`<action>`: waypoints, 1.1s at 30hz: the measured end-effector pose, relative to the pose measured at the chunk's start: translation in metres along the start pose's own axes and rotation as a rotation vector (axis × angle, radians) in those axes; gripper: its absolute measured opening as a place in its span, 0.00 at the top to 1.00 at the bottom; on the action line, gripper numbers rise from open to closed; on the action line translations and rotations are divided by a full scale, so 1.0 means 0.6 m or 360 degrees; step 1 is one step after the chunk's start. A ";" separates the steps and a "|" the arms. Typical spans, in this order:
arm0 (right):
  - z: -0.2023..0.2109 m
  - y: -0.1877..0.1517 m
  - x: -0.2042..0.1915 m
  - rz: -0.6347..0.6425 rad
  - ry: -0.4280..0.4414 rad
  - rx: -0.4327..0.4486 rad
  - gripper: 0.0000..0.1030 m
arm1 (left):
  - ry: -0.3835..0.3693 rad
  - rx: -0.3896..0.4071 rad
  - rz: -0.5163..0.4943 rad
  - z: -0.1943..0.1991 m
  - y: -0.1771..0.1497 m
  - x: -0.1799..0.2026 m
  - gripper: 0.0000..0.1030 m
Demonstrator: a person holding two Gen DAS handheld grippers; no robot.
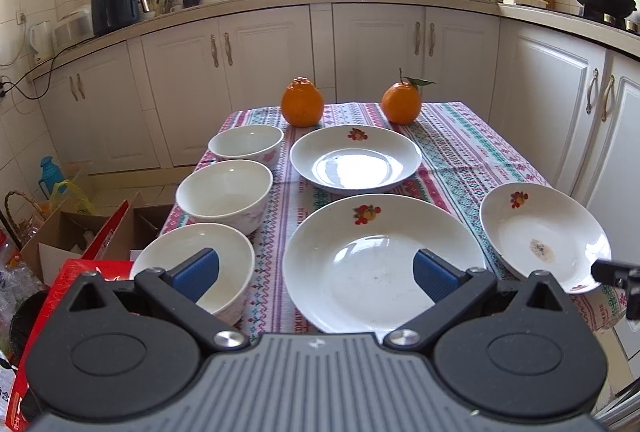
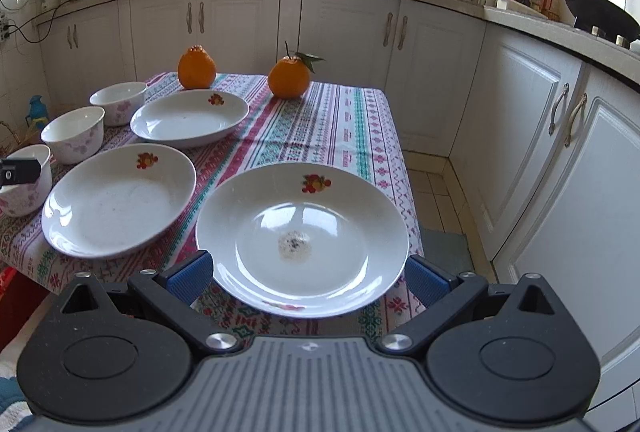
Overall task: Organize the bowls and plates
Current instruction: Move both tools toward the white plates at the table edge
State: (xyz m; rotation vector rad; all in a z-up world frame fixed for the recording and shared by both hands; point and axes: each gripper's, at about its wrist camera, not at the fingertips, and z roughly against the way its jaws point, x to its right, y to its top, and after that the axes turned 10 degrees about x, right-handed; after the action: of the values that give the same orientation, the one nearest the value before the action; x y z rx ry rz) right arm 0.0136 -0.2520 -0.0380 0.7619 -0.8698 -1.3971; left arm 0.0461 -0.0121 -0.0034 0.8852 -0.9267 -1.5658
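Three white plates with a fruit motif lie on the patterned tablecloth: a far plate (image 1: pixel 356 161), a near plate (image 1: pixel 382 264) and a right plate (image 1: pixel 544 234) with a dirty spot. Three white bowls line the left edge: far bowl (image 1: pixel 246 143), middle bowl (image 1: pixel 224 193), near bowl (image 1: pixel 192 264). My left gripper (image 1: pixel 316 274) is open, its blue pads over the near bowl and the near plate. My right gripper (image 2: pixel 308 278) is open at the near rim of the spotted plate (image 2: pixel 302 232), pads on either side of it, not touching.
Two oranges (image 1: pixel 302 103) (image 1: pixel 401 102) sit at the table's far edge. White kitchen cabinets (image 1: pixel 376 47) and a cluttered counter run behind and to the right. Cardboard and red boxes (image 1: pixel 80 252) stand on the floor to the left. The tablecloth (image 2: pixel 340 135) hangs over the right edge.
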 end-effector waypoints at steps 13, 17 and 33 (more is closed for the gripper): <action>-0.087 -0.063 0.015 -0.0052 0.0070 -0.0228 0.00 | -0.0068 -0.0098 -0.0076 -0.049 -0.002 0.028 0.01; -0.104 -0.065 0.020 -0.0069 0.0103 -0.0242 0.00 | -0.0075 -0.0110 -0.0100 -0.062 0.001 0.034 0.01; -0.110 -0.078 0.042 0.0009 0.0271 -0.0078 0.00 | -0.0223 -0.0032 -0.0194 -0.103 0.033 0.089 0.01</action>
State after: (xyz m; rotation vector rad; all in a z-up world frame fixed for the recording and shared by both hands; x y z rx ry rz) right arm 0.0469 -0.2825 -0.1099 0.8274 -0.7022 -1.3229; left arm 0.1008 -0.0745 -0.0159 0.8393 -0.9693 -1.7573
